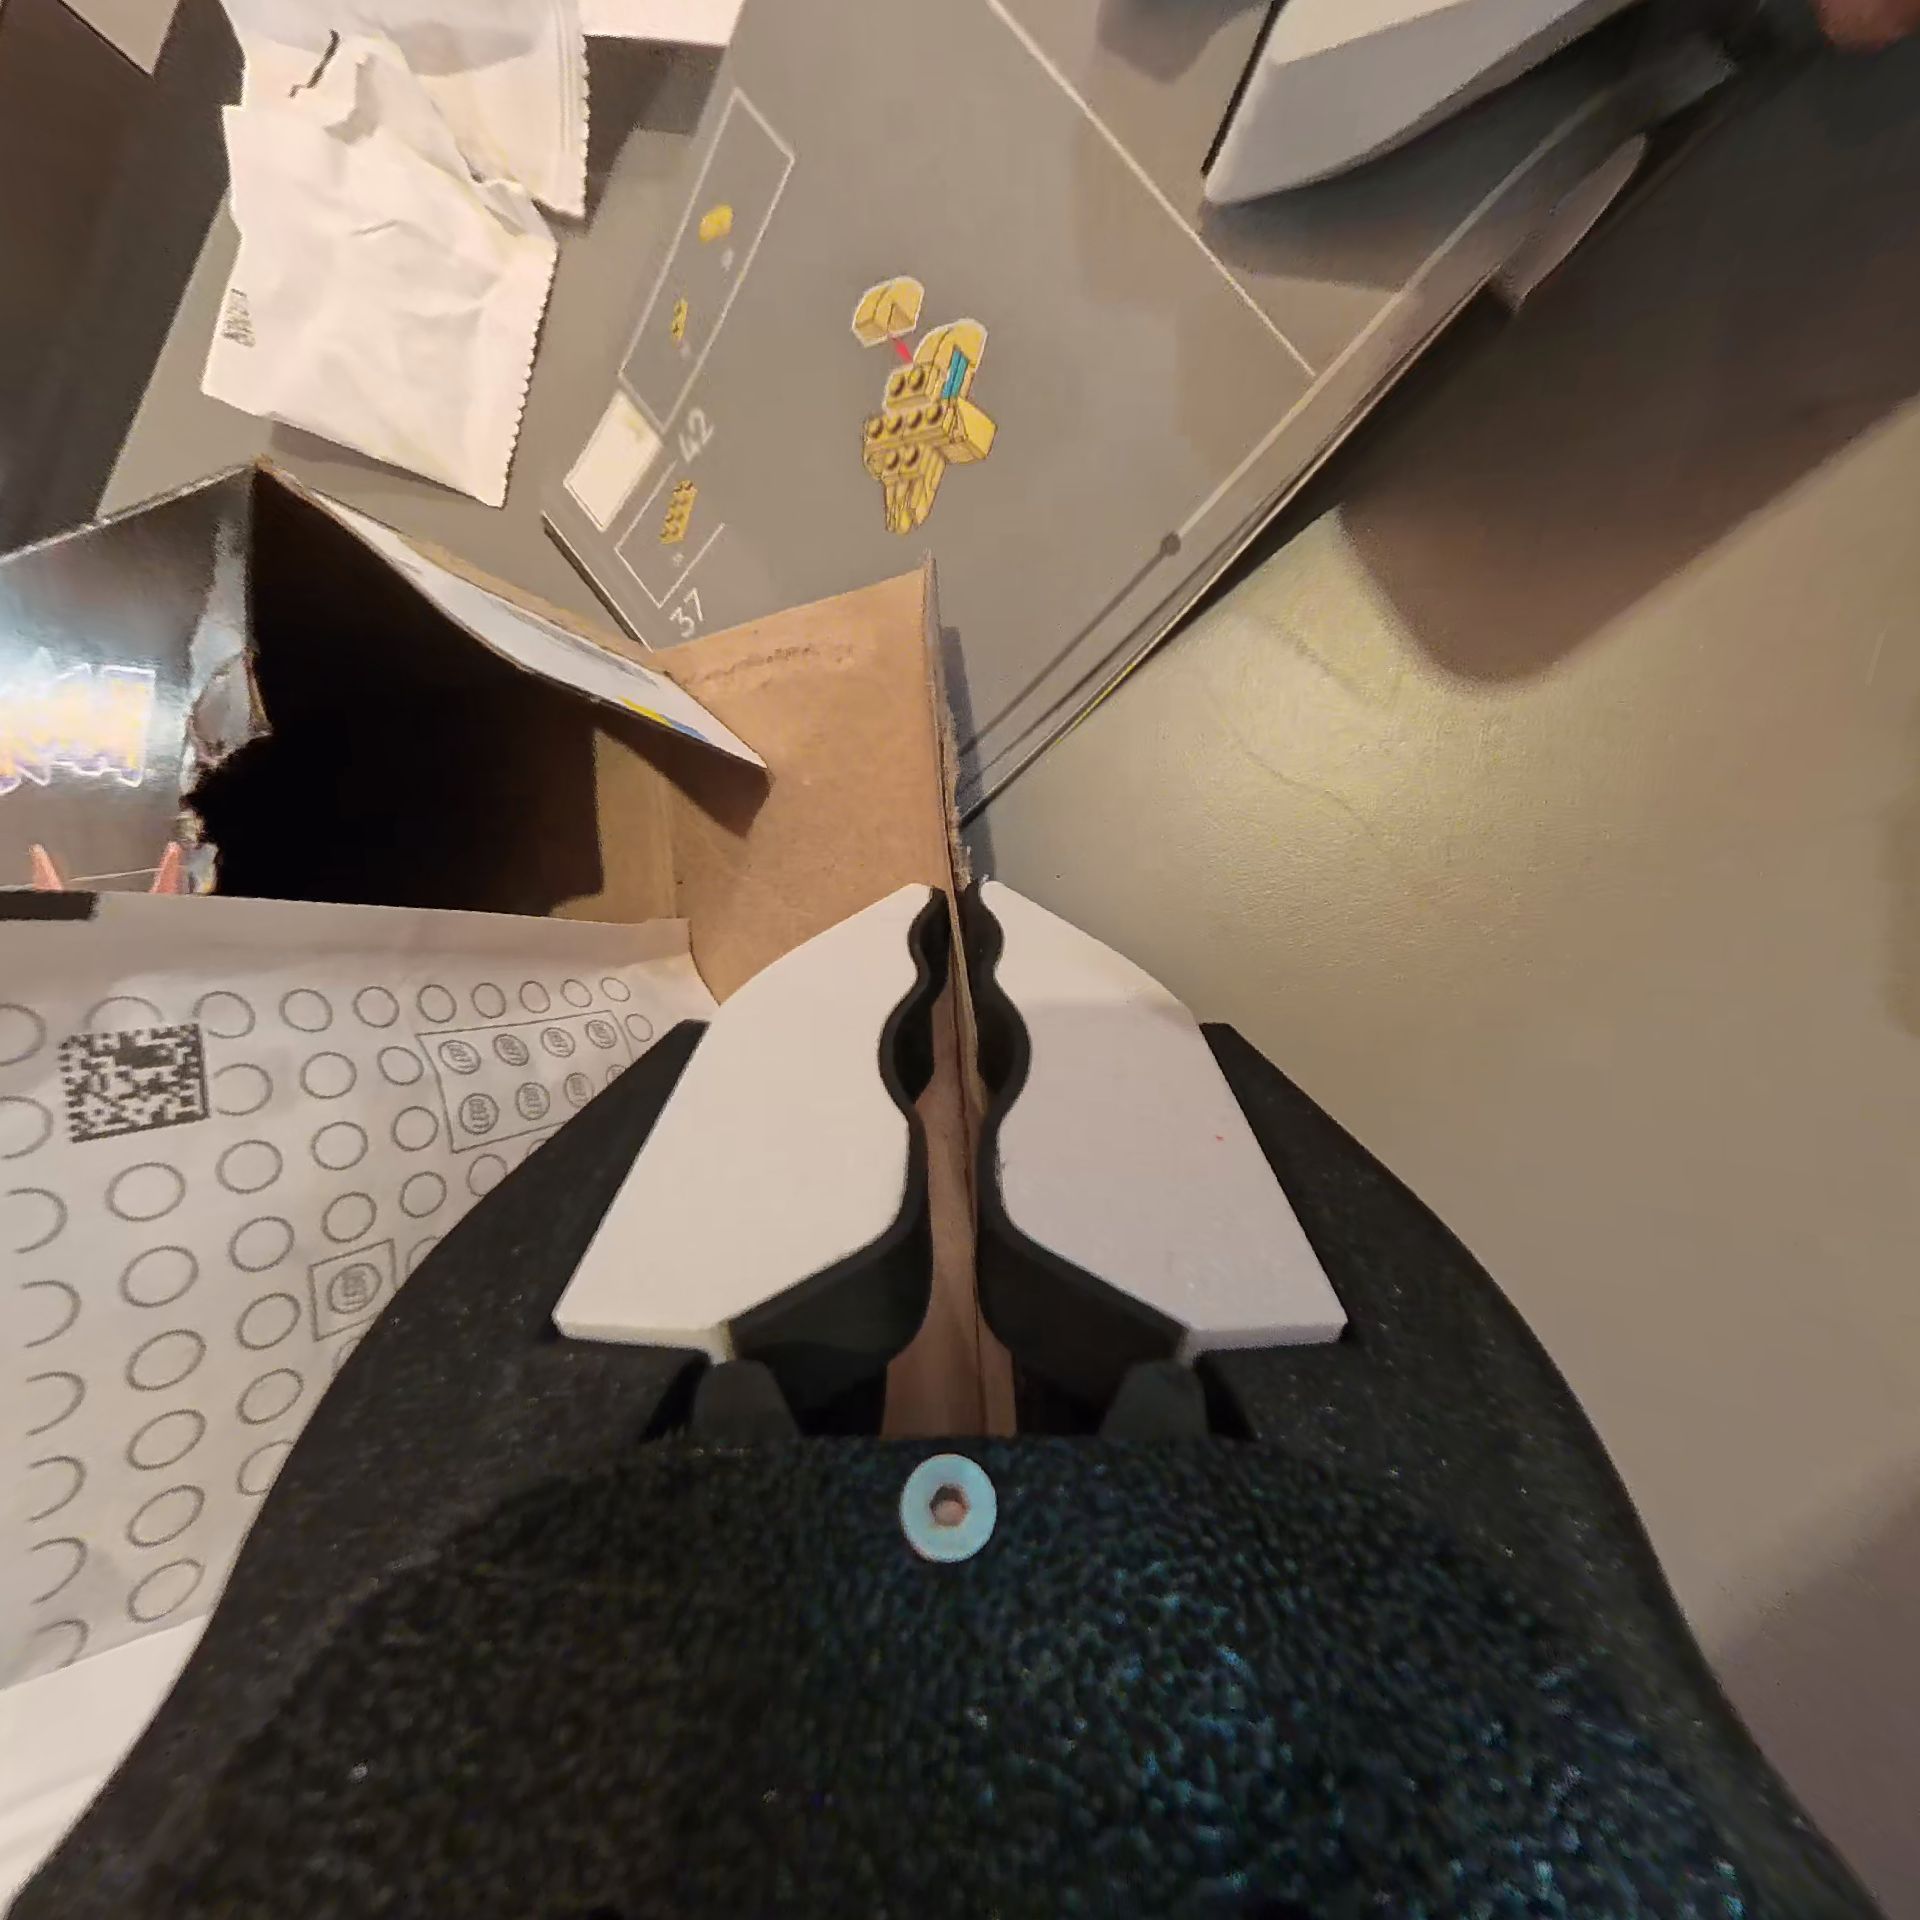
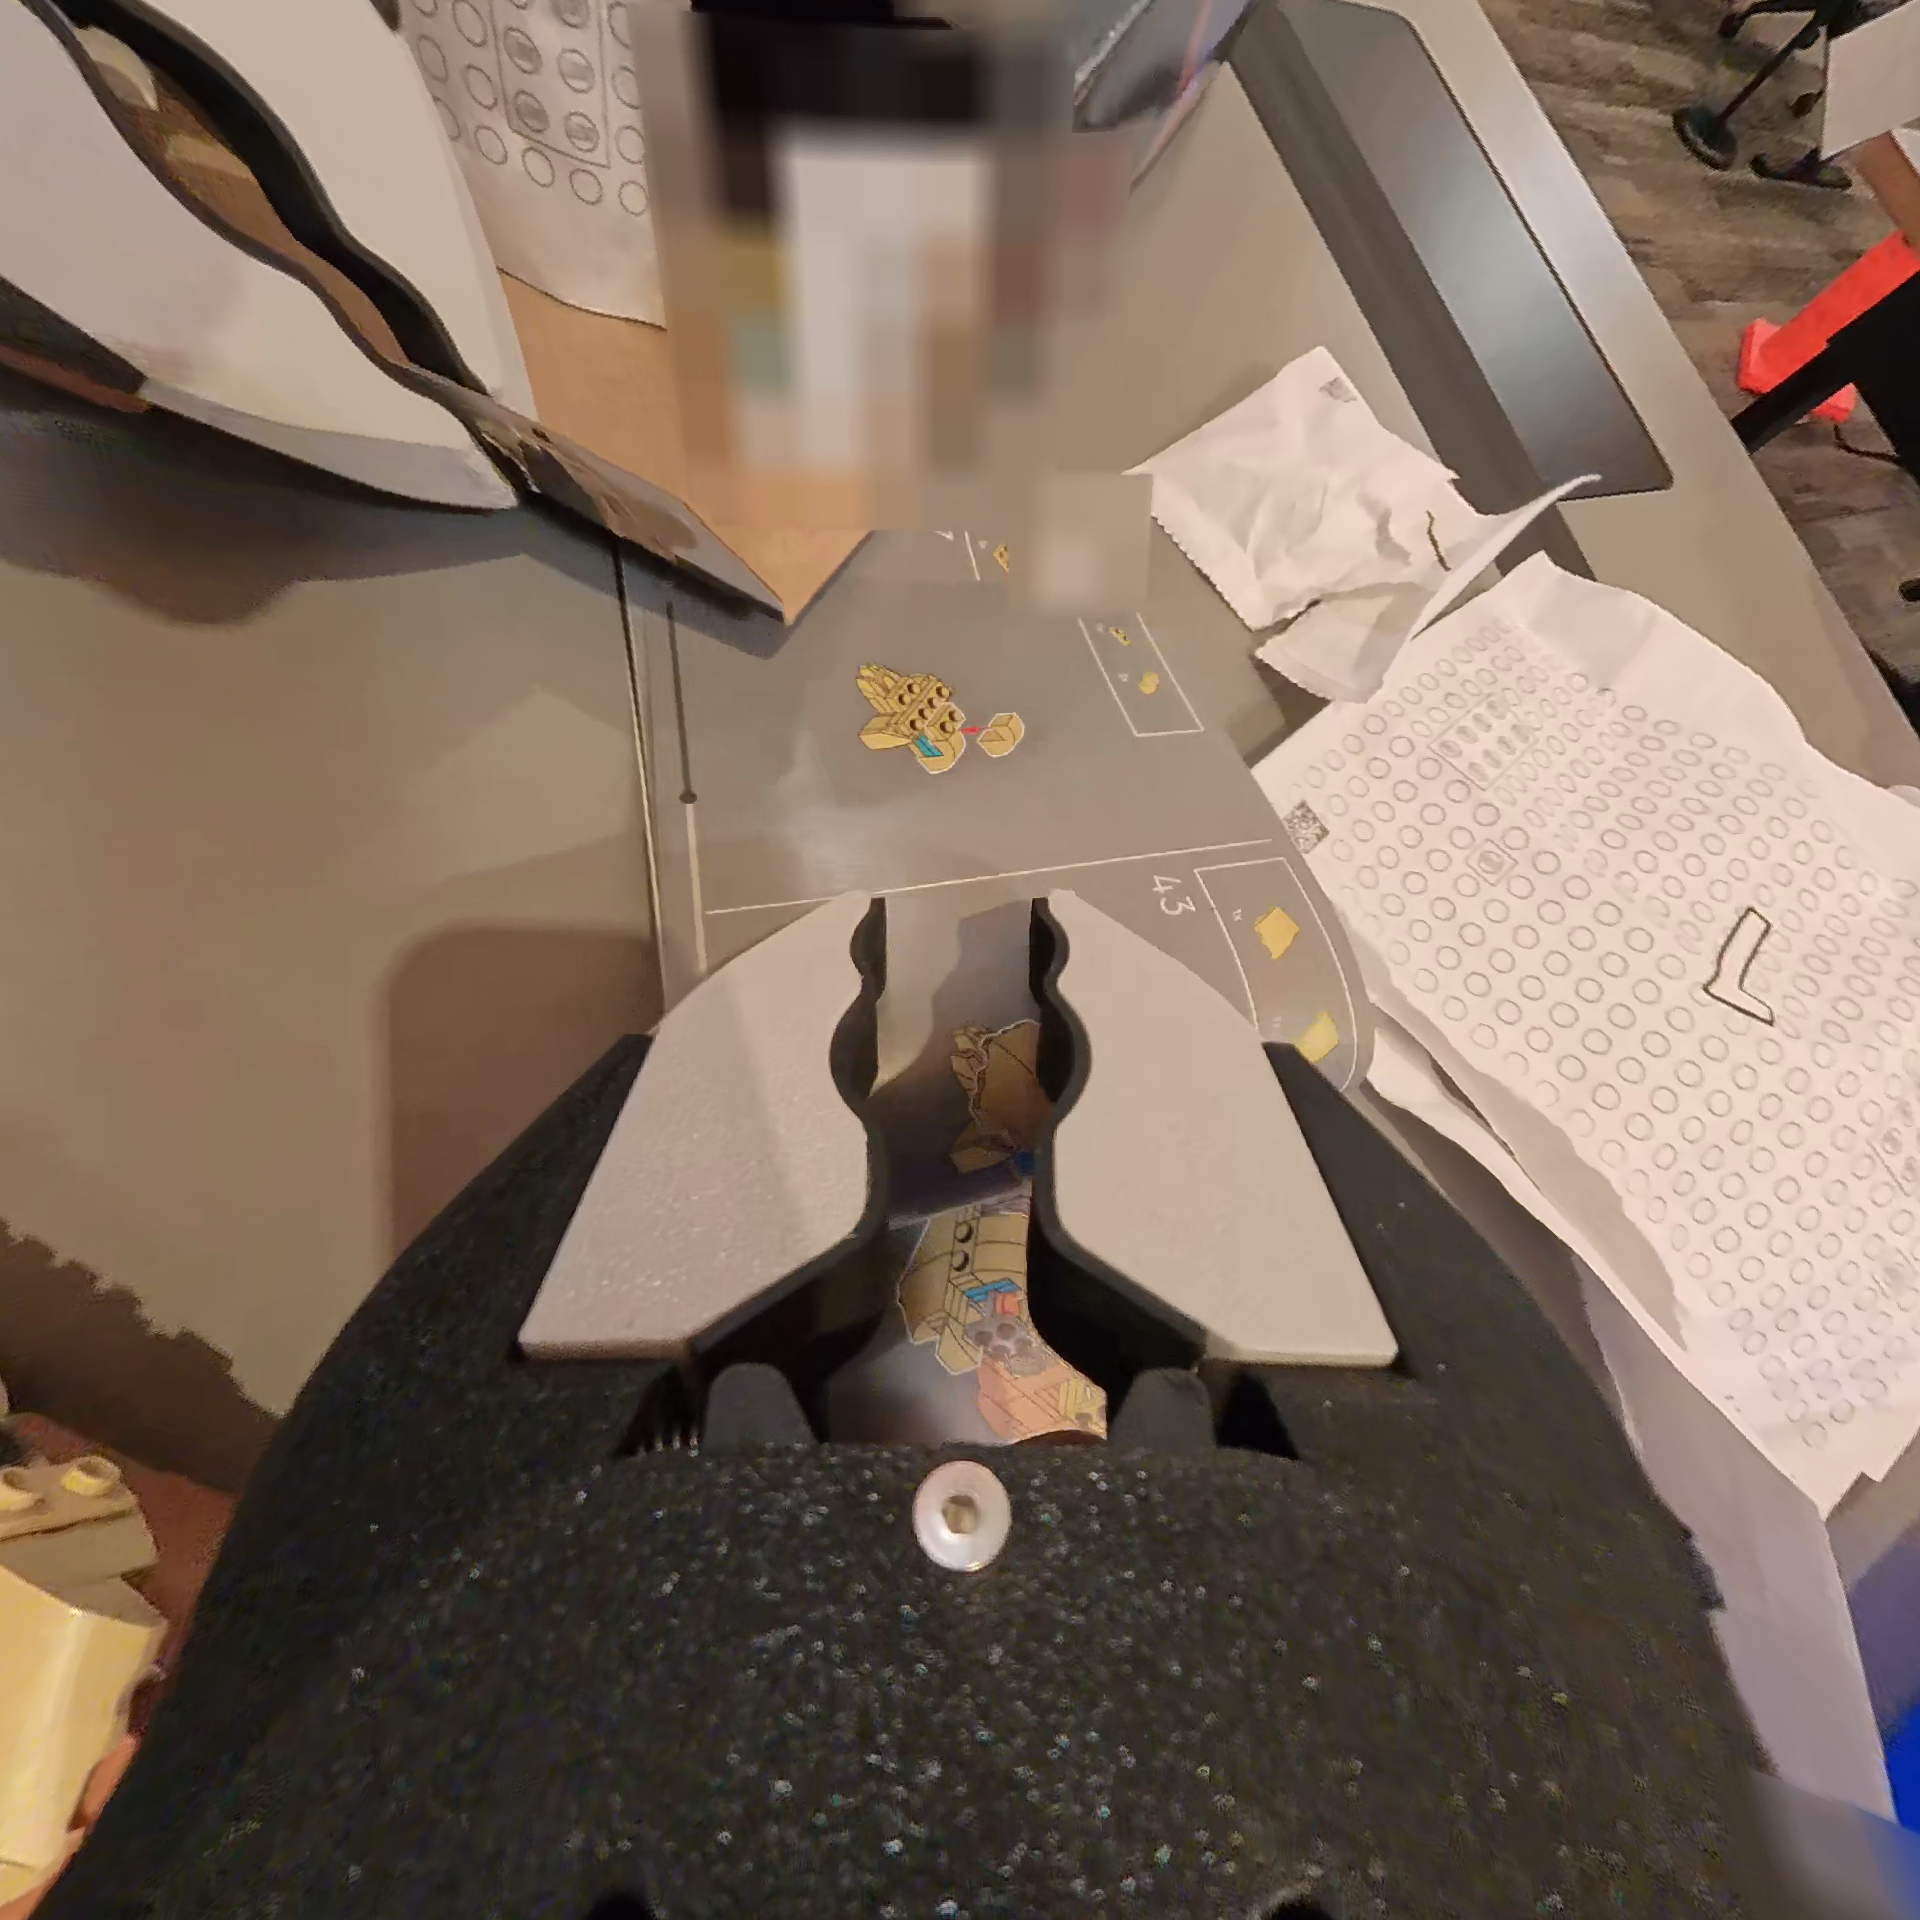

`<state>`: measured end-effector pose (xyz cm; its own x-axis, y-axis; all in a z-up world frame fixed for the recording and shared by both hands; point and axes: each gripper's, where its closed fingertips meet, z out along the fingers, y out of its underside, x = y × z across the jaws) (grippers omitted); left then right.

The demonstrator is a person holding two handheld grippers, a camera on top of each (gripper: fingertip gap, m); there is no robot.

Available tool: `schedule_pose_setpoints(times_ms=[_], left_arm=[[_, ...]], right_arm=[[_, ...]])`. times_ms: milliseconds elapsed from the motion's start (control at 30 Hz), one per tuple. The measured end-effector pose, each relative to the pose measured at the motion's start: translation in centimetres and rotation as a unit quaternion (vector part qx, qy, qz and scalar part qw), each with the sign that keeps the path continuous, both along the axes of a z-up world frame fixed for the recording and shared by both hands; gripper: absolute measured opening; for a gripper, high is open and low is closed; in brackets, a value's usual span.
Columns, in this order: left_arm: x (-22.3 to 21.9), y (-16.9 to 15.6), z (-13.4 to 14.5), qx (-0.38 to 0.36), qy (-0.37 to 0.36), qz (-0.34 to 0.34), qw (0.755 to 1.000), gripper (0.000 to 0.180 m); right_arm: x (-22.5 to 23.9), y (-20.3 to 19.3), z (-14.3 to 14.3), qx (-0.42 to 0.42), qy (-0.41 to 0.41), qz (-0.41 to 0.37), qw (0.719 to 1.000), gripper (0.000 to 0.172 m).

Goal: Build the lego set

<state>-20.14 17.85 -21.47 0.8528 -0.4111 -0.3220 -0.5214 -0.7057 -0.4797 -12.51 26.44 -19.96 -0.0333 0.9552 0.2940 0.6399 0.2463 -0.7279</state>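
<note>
Smooth grey-beige table (image 1: 1455, 935) carries flat paper things. Left gripper (image 1: 961, 904) has its white fingers pressed together on the thin brown cardboard flap (image 1: 821, 790) of an open, torn box (image 1: 436, 748), the flap standing edge-on between the pads. Right gripper (image 2: 961, 914) has its fingers apart above the glossy grey instruction booklet (image 2: 935, 810), touching nothing. Printed paper bags (image 2: 1610, 987) and a crumpled white one (image 2: 1309, 520) lie to its right; to its left the table is bare.

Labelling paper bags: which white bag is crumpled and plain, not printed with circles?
The crumpled white bag beyond the instruction booklet; the circle-printed bag lies flatter, nearer the camera.
</note>
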Motion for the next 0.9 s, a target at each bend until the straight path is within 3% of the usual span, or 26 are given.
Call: schedule_pose_setpoints(times_ms=[367,633,900], left_arm=[[0.1,-0.1,-1.0,-0.015,-0.007,-0.003,1.000,0.002],[0.1,-0.1,-1.0,-0.015,-0.011,-0.003,1.000,0.002],[0.0,0.0,-0.5,-0.004,-0.011,-0.002,1.000,0.002]], right_arm=[[1.6,0.1,3.6,0.014,0.051,-0.002,0.999,0.028],[5.3,1.1,0.9,-0.014,-0.023,-0.022,0.999,0.028],[3.7,0.6,-0.1,-0.023,-0.023,-0.015,0.999,0.027]])
